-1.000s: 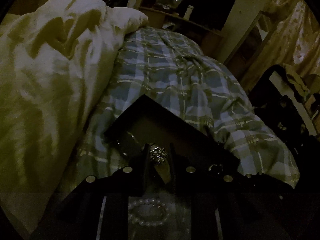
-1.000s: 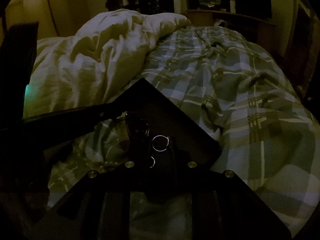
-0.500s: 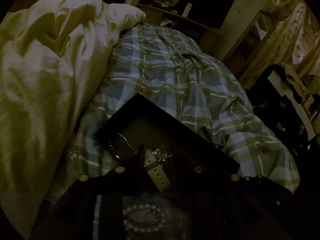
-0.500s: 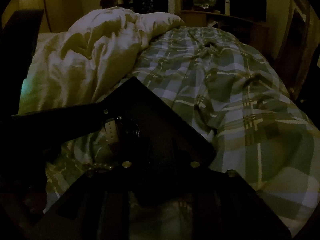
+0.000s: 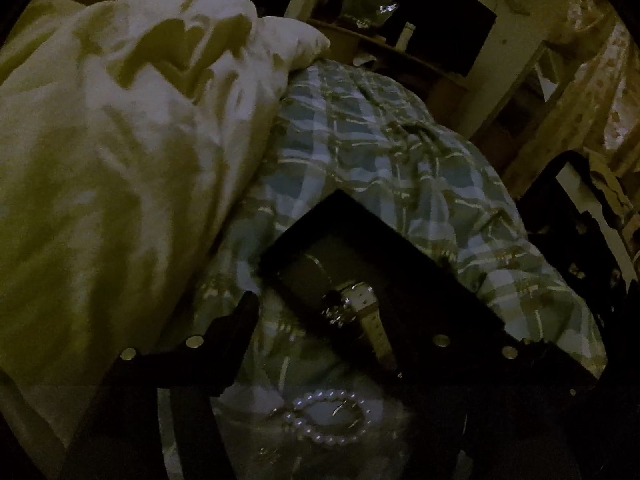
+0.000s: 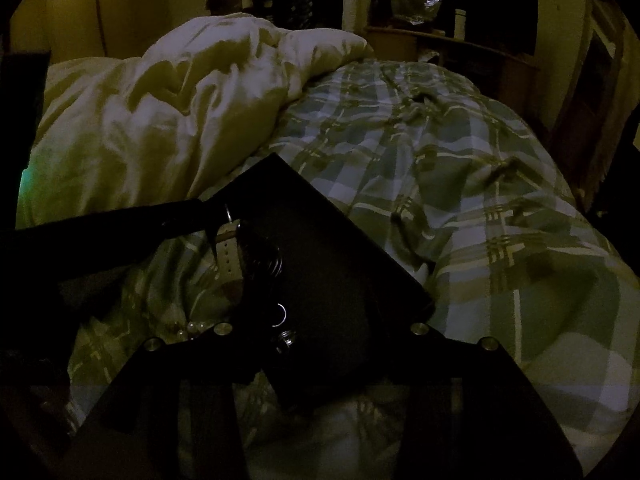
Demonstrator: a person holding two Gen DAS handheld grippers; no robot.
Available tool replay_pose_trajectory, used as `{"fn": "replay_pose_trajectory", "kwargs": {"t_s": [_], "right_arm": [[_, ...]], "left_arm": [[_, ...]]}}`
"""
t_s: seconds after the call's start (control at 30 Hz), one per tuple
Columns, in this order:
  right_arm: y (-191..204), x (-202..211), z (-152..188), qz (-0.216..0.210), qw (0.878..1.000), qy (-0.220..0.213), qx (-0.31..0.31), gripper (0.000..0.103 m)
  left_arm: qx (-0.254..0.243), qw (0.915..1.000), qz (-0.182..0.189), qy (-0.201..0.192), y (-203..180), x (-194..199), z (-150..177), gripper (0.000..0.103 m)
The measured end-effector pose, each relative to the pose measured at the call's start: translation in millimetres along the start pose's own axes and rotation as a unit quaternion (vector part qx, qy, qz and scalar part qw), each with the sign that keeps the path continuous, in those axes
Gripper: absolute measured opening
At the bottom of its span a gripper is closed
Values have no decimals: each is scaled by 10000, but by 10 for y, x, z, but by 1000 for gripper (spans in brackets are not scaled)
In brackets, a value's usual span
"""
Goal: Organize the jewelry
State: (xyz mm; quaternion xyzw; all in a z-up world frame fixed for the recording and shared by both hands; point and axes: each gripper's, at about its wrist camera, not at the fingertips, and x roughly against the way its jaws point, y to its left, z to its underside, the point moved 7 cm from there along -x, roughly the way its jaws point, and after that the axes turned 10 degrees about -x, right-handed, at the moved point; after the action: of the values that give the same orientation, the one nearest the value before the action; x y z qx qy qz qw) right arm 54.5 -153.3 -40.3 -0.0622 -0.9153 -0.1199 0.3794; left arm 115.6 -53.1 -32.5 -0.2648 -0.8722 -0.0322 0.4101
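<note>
A black jewelry tray [image 5: 404,276] lies on the plaid bedspread; it also shows in the right wrist view [image 6: 344,264]. A watch with a pale strap [image 5: 360,312] lies over the tray's near-left edge, also seen in the right wrist view [image 6: 230,248]. A pearl bracelet [image 5: 328,416] lies on the bedspread below my left gripper [image 5: 340,320], which is open wide over the watch. Silver rings [image 6: 280,314] lie in the tray near my right gripper [image 6: 324,340], which is open wide above the tray. The left gripper's finger [image 6: 120,224] reaches in from the left.
A crumpled white duvet [image 5: 120,160] fills the bed's left side. The plaid bedspread [image 6: 460,184] covers the rest. Shelves and a dark screen [image 5: 420,32] stand beyond the bed. Dark furniture [image 5: 576,232] stands at the right.
My left gripper has opened and let go of the watch, which now lies over the tray's edge. My right gripper has opened too and the ring it held lies in the tray.
</note>
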Motion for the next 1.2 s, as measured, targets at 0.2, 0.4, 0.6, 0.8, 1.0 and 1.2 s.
{"fn": "replay_pose_trajectory", "kwargs": {"t_s": [0.2, 0.4, 0.6, 0.8, 1.0, 1.2], "right_arm": [[22, 4, 26, -10, 10000, 20, 43, 46], [52, 16, 53, -47, 9999, 52, 115, 47], [87, 55, 74, -82, 9997, 9, 215, 56], [120, 69, 107, -118, 9995, 46, 298, 56], [167, 89, 145, -177, 9989, 86, 415, 56], [231, 105, 219, -288, 9979, 187, 552, 56]], "left_arm": [[-110, 9999, -99, 40, 7, 57, 91, 71], [-174, 9996, -220, 99, 36, 97, 156, 77], [-186, 9992, -323, 168, 74, 135, 229, 79], [-230, 9986, -434, 215, 104, 179, 278, 80], [-257, 9976, -565, 291, 166, 223, 344, 80], [-409, 9953, -735, 475, 222, 247, 440, 81]]}}
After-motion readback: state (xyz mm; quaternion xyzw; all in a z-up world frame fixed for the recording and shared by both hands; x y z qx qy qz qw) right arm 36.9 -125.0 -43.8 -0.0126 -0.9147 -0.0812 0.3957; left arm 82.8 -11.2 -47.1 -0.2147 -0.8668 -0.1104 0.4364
